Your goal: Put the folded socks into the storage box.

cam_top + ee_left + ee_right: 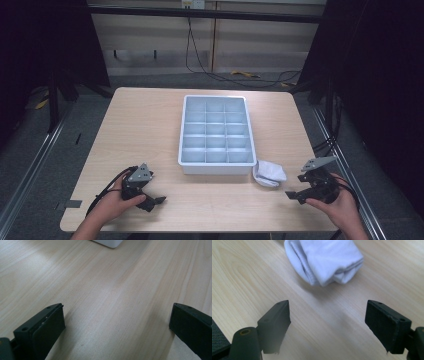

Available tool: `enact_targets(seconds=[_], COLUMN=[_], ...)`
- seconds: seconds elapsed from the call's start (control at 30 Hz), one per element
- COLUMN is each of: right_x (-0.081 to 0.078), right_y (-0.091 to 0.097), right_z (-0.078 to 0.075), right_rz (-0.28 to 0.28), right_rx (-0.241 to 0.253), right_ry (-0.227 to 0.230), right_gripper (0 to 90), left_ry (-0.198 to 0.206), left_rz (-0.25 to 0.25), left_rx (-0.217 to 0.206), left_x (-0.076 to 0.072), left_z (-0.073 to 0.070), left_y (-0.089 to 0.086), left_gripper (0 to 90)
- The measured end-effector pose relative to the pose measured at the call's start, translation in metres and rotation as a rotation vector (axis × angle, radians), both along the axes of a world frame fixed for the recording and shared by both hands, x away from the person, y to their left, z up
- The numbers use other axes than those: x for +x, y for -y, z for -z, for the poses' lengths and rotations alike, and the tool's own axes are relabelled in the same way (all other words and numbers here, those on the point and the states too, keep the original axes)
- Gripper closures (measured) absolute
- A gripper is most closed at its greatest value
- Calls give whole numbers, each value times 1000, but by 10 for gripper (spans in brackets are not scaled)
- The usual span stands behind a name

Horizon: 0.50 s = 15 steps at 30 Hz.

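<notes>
Jaws of the right gripper [327, 322] stand wide apart with nothing between them, only bare wood of the bench [244, 277] showing in the gap; ahead of them, just beyond their tips in the right gripper view, lies a folded white cloth [327, 260], flat on the bench and apart from both jaws. From the high view the right gripper [300, 194] sits in the person's right hand [336, 205] near the bench's near right corner, pointing leftward, with the white cloth [269, 173] a little way up and left of it, resting just beside the near right corner of a pale blue compartment tray [217, 169]; whether cloth and tray touch I cannot tell. On the left gripper [115, 325] the jaws are likewise spread wide over bare bench, holding nothing. That left gripper [152, 201] is in the left hand [120, 204] near the near left part of the bench [145, 120], well apart from the cloth.
</notes>
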State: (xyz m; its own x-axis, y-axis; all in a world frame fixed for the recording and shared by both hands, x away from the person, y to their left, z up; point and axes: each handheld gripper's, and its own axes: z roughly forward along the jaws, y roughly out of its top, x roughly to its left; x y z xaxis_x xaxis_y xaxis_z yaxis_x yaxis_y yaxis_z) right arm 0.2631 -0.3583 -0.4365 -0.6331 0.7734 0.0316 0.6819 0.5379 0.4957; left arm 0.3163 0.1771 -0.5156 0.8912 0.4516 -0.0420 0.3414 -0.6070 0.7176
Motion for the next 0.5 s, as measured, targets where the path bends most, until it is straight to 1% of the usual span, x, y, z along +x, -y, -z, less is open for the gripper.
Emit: enact_targets(seconds=[0.03,0.07,0.1,0.13,0.17,0.2,0.27,0.33,0.37,0.4,0.43,0.47,0.5], right_x=[1,2,4,6,9,9,13,14,16,17,18,18,20], right_y=[-2,-4,-6,-9,-13,-13,-17,-18,-20,-22,-23,-23,-25], right_z=[-2,-4,-5,-6,-6,-6,-9,-10,-12,-12,-13,-13,-15], right_rz=[-3,-2,-18,-27,-45,-45,-55,-65,-79,-79,-91,-91,-97], right_rx=[-10,-11,-23,-35,-56,-56,-68,-72,-84,-93,-104,-104,-113], right_ry=[3,-10,-9,-14,-31,-31,-49,-44,-47,-60,-62,-62,-73], right_gripper=[197,198,197,198,197,197,190,191,190,189,187,187,186], left_ry=[0,0,-2,1,0,0,0,0,1,0,-1,-1,0], left_rz=[0,0,-7,-2,1,0,0,0,-1,0,-1,-1,0], left_rx=[1,0,-10,1,1,0,0,0,0,0,-1,-1,0], left_x=[0,0,0,0,0,0,0,0,0,0,0,0,0], left_z=[0,0,0,0,0,0,0,0,0,0,0,0,0], left_y=[0,0,1,0,0,0,0,0,0,0,0,0,0], left_gripper=[0,0,0,0,0,0,0,0,0,0,0,0,0])
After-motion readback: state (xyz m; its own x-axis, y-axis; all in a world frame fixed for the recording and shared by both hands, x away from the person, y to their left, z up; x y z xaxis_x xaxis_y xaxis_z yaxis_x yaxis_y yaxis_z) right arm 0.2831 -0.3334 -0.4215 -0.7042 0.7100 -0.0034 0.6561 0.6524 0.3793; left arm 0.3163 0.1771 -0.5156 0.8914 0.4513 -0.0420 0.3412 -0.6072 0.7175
